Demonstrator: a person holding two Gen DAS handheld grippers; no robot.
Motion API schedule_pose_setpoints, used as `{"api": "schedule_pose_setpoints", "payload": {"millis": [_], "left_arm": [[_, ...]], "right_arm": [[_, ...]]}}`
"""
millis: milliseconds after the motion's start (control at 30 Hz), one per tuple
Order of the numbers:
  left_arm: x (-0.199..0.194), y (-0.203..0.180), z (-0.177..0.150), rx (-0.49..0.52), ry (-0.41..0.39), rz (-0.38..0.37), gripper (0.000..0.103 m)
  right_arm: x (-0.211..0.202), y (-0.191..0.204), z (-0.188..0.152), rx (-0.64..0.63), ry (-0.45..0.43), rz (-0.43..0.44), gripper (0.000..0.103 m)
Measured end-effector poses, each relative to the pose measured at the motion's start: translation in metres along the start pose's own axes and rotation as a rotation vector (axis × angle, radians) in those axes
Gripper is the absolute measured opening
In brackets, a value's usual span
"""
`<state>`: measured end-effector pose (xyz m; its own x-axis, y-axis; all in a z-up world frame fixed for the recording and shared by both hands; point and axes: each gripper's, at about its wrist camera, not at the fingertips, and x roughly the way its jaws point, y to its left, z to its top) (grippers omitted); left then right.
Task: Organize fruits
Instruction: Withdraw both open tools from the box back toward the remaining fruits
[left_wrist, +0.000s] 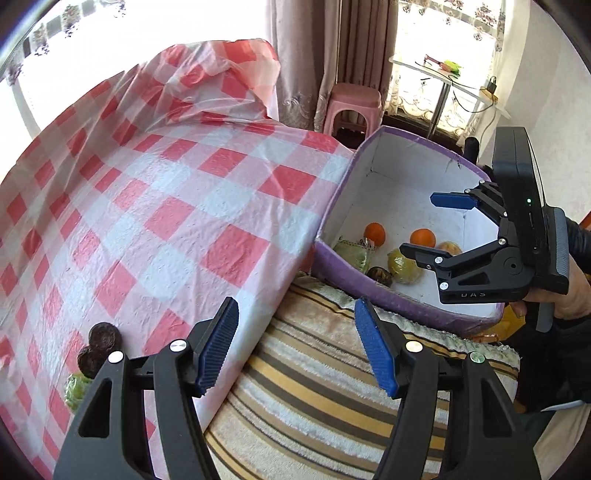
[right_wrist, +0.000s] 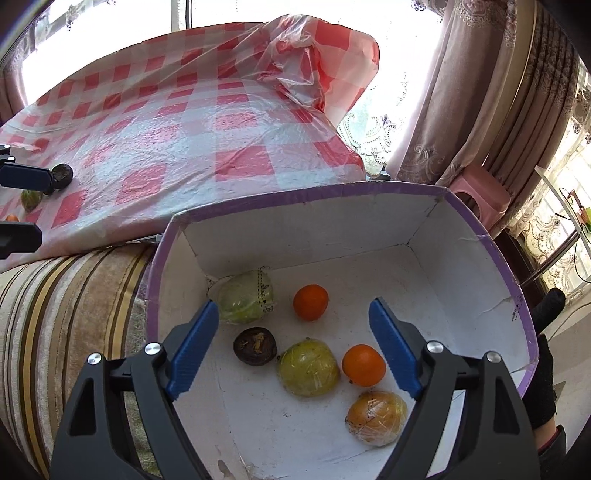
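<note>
A purple box with a white inside (right_wrist: 513, 295) stands on a striped cushion and holds several fruits: two oranges (right_wrist: 310, 302) (right_wrist: 364, 365), wrapped green and yellow fruits (right_wrist: 308, 368) and a dark round fruit (right_wrist: 255, 345). My right gripper (right_wrist: 295, 347) is open and empty above the box; it also shows in the left wrist view (left_wrist: 424, 225). My left gripper (left_wrist: 297, 347) is open and empty over the table edge. Dark fruits (left_wrist: 100, 345) and a green fruit (left_wrist: 75, 387) lie on the checked tablecloth (left_wrist: 177, 206) left of it.
The striped cushion (left_wrist: 332, 406) lies between the table and the box. A pink stool (left_wrist: 352, 109) and curtains stand behind. A bunched plastic sheet (right_wrist: 317, 51) rises at the table's far end. A small glass table (left_wrist: 443, 74) is at the far right.
</note>
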<state>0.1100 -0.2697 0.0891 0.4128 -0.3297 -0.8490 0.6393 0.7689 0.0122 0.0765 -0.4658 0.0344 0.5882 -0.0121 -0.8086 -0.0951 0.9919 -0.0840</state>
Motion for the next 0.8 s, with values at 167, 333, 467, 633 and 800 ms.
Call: {"api": "schedule_pose_setpoints", "payload": {"millis": [167, 333, 467, 633, 800], "left_arm": [[-0.023, 0.020, -0.023, -0.047, -0.043, 0.052, 0.065], [-0.043, 0.041, -0.053, -0.122, -0.085, 0.084, 0.068], [-0.058, 0.059, -0.079, -0.191, -0.114, 0.121, 0.068], [-0.078, 0.083, -0.115, -0.301, -0.159, 0.152, 0.070], [-0.093, 0.104, -0.150, -0.392, -0.192, 0.222, 0.070]], "right_arm": [[-0.006, 0.021, 0.008, -0.042, -0.014, 0.019, 0.084], [-0.012, 0.038, 0.013, -0.078, -0.028, 0.034, 0.084], [-0.015, 0.050, 0.020, -0.098, -0.041, 0.046, 0.084], [-0.019, 0.070, 0.027, -0.126, -0.059, 0.064, 0.087], [-0.020, 0.098, 0.034, -0.160, -0.081, 0.092, 0.088]]}}
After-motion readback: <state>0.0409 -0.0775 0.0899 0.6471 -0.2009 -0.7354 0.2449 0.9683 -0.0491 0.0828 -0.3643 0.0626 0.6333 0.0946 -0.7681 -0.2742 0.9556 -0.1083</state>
